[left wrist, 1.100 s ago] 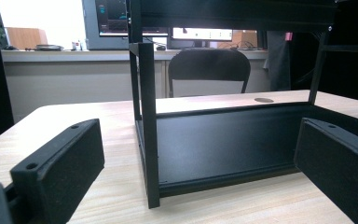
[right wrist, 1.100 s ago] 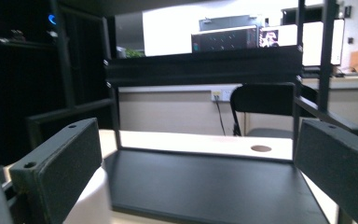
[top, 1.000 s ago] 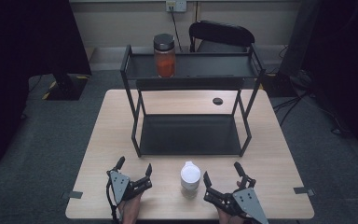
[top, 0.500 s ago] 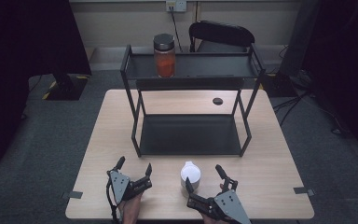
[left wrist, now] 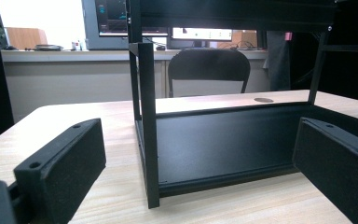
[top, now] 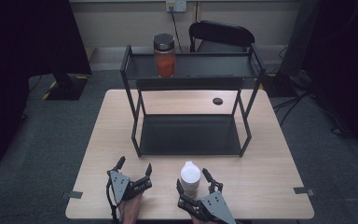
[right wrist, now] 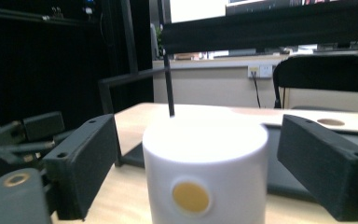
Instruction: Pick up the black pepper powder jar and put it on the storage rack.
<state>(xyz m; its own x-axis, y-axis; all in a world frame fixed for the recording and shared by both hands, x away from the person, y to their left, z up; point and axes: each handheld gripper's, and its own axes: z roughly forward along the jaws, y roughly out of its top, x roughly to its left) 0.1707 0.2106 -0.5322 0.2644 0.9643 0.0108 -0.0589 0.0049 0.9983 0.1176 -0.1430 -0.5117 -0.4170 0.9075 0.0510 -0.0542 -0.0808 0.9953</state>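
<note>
The right gripper (top: pixel 195 186) stood with its jaws wide apart on both sides of the white bottle (top: pixel 190 178), which was upright on the tabletop (top: pixel 270 168) just in front of the black rack (top: pixel 191 140), but they did not touch it. The left gripper (top: pixel 134 174) rested near the front edge, jaws apart and empty. The step in hand seemed to be the grasp of the bottle; the next move would call for bringing the jaws together squarely on its sides, without tipping it.

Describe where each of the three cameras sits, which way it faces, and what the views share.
High view: overhead, looking forward and down at the black two-tier metal rack; both grippers at bottom.
Left gripper view: low on the left gripper, facing the rack, jaws apart.
Right gripper view: on the right gripper, jaws flanking the white cylindrical bottle.
Shared: rack, wooden table.
</note>
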